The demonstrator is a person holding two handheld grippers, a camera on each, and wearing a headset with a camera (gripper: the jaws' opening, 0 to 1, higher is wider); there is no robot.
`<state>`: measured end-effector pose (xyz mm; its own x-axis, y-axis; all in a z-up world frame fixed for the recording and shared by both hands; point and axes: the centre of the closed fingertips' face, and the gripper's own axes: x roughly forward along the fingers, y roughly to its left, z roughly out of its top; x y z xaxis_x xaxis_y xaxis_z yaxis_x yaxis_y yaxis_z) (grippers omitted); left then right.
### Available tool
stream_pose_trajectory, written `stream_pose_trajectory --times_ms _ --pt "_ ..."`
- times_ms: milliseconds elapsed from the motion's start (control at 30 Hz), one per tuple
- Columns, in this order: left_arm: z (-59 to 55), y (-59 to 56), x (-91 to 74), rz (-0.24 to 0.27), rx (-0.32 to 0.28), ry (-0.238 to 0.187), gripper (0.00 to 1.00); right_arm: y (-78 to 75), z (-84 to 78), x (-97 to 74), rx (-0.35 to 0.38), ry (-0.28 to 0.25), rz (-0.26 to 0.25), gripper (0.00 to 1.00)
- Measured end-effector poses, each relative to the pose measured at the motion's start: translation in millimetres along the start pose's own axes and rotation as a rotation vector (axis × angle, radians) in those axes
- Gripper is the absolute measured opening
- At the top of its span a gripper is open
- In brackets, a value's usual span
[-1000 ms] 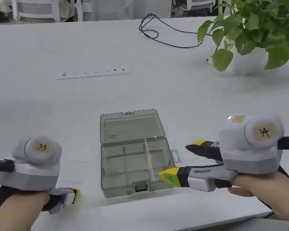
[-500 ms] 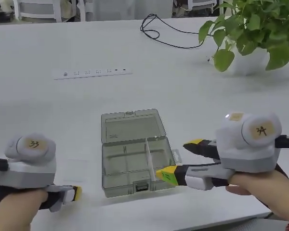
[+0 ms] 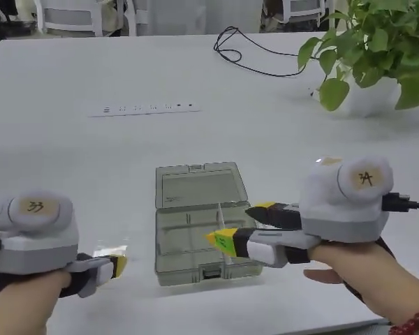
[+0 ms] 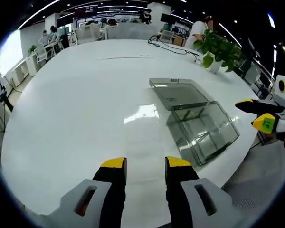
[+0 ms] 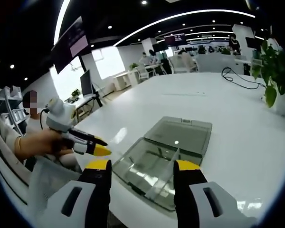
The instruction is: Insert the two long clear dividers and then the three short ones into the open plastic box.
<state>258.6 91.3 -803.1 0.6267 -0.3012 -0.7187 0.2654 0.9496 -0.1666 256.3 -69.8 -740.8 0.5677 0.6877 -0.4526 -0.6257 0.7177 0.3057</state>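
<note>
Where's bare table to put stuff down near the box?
Widest bare patch: between the power strip and the lid of the open box. Also bare between box and plant, beyond the right gripper. Crowded: the box's right side under that gripper; narrow strip in front.

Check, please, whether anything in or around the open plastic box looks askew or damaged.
Nothing stands out. The plastic box lies flat on the table with its lid folded back, and one clear divider stands upright in it. No cracks or spills show; whether the divider is fully seated I cannot tell.
</note>
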Motion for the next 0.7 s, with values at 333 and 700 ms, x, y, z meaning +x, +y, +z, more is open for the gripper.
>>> stream_pose_trajectory --times_ms 333,700 --pt "26.4 -19.8 -17.8 -0.084 -0.034 -0.163 0.30 28.4 19.9 21.9 0.109 -0.061 0.078 0.43" --pt "38.7 -44.6 -28.6 -0.201 -0.077 -0.279 0.30 49.0 31.3 40.9 0.199 -0.108 0.133 0.32"
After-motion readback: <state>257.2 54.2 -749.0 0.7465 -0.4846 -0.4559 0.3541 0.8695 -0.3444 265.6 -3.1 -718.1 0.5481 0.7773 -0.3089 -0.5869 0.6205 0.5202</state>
